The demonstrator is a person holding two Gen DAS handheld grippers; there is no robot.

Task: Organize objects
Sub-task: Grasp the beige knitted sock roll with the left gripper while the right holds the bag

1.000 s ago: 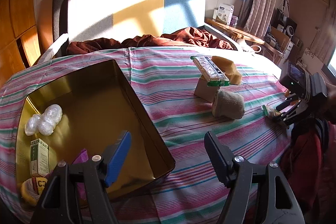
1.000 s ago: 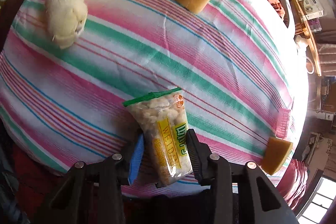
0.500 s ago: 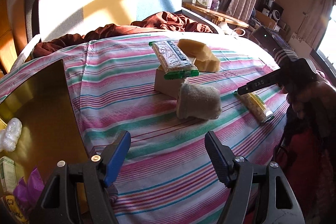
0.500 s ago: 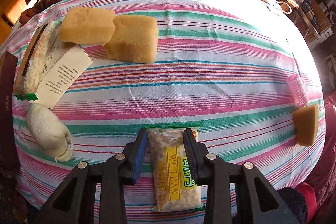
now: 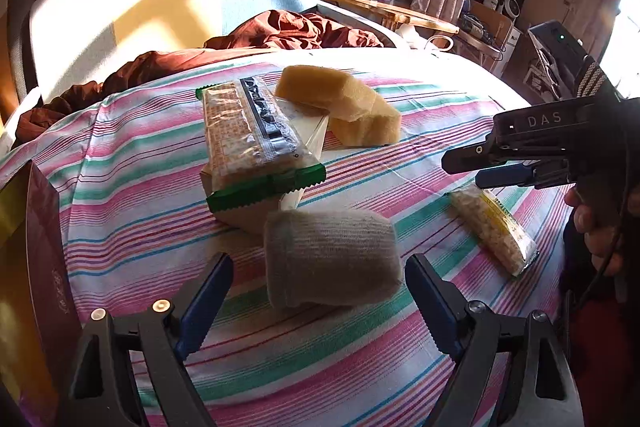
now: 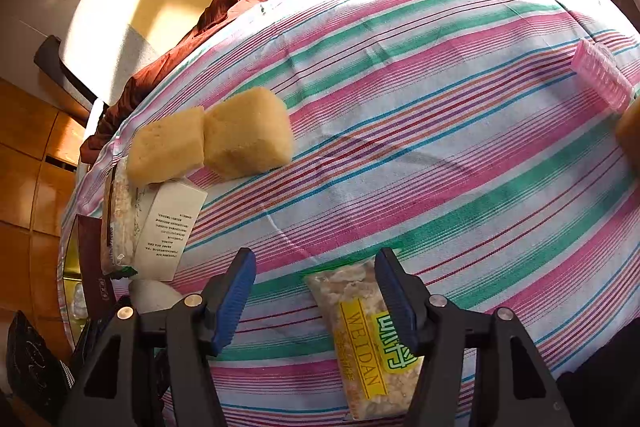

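A grey rolled sock [image 5: 332, 259] lies on the striped bedsheet, just ahead of and between the open fingers of my left gripper [image 5: 316, 291]. Behind it a cracker packet [image 5: 252, 135] rests on a white box [image 5: 304, 143], beside two yellow sponges [image 5: 344, 103]. A clear snack bag with a yellow label [image 6: 364, 335] lies flat on the sheet under my right gripper [image 6: 316, 291], which is open and empty above it. The bag [image 5: 496, 227] and the right gripper [image 5: 472, 167] also show in the left wrist view.
The gold tin's dark wall [image 5: 44, 267] stands at the left edge. A pink comb-like piece [image 6: 600, 79] and another sponge [image 6: 630, 135] lie at the right. A dark red blanket [image 5: 260, 35] is bunched at the headboard. The bed's edge runs close to the right gripper.
My right gripper has opened and let go of the snack bag, which now lies on the sheet. My left gripper has moved from the tin to the grey sock.
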